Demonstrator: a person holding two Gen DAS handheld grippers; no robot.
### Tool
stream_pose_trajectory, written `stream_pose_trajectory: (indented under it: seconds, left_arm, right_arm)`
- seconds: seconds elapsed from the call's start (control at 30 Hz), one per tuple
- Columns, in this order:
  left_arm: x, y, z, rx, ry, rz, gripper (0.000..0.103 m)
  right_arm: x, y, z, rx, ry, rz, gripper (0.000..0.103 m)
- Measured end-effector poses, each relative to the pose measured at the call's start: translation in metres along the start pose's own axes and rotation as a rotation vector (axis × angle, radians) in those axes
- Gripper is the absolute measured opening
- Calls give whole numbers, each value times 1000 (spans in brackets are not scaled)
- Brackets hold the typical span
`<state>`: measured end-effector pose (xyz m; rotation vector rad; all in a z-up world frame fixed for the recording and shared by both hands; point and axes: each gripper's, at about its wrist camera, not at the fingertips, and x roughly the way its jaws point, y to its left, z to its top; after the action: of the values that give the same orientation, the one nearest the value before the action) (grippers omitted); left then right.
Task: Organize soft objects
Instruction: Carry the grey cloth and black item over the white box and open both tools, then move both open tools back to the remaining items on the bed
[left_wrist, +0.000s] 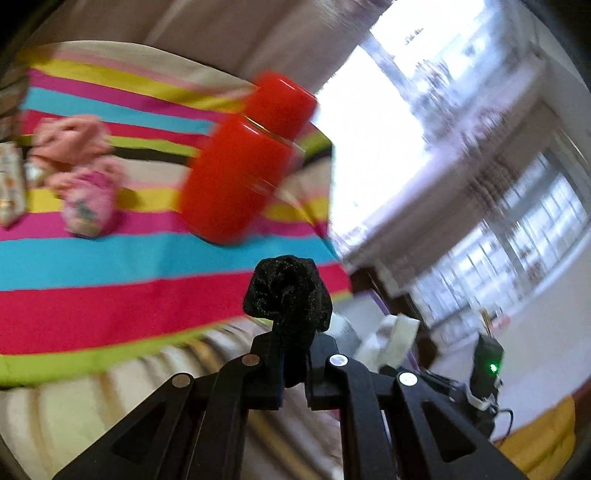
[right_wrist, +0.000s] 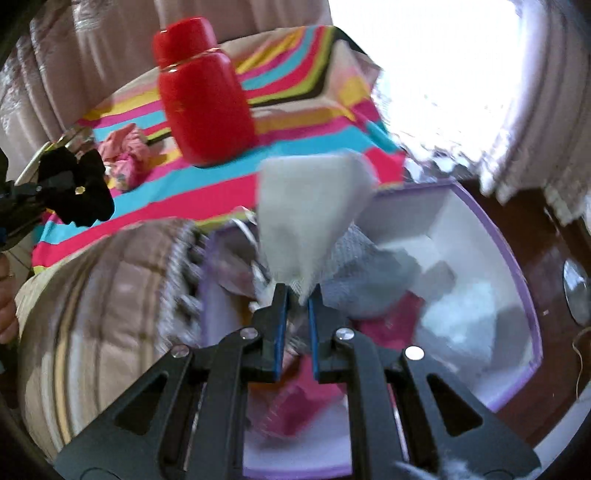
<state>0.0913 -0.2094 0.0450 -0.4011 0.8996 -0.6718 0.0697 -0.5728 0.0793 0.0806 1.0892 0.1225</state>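
Counting first: two grippers, one red container (right_wrist: 207, 92), one purple-rimmed box (right_wrist: 517, 266) and one pile of pink cloth (left_wrist: 77, 162) lying on the striped cover (left_wrist: 110, 258). The left gripper (left_wrist: 295, 354) has its jaws drawn narrow, clamped on one black sock (left_wrist: 290, 295); the sock is rolled into a fuzzy dark ball that bulges out past the fingertips, held in the air over the near edge of the striped cover. The right gripper (right_wrist: 297, 291) is likewise pinched nearly closed on one white cloth (right_wrist: 310, 218), gripped by its lower corner so that it fans upward in a pale, blurred wedge. It hangs above the box, which sits beside the bed and already contains several soft pieces, grey, white and pink; motion blur makes their exact number hard to count. The red container stands upright on the striped cover, beyond both held items.
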Motion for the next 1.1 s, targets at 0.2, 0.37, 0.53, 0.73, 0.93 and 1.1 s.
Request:
stream_pose_trajectory:
  seconds: [0.2, 0.37, 0.53, 0.73, 0.93, 1.1]
  left_arm:
    - [37, -55, -30, 81, 138, -87, 8]
    - [55, -86, -49, 146, 208, -111, 8]
    - [69, -104, -61, 184, 268, -134, 8]
    - [85, -119, -82, 223, 384, -156, 17]
    - [85, -111, -82, 200, 399, -149, 32]
    - [80, -109, -78, 184, 385, -154, 38]
  right_arm:
    - [-15, -36, -25, 40, 26, -49, 14]
    - [-25, -57, -39, 63, 37, -81, 14]
    - [-35, -72, -49, 88, 42, -108, 14]
    - [-38, -79, -48, 120, 43, -105, 14]
    - [-35, -77, -47, 132, 47, -87, 14]
    - [-30, -73, -47, 129, 63, -73, 14]
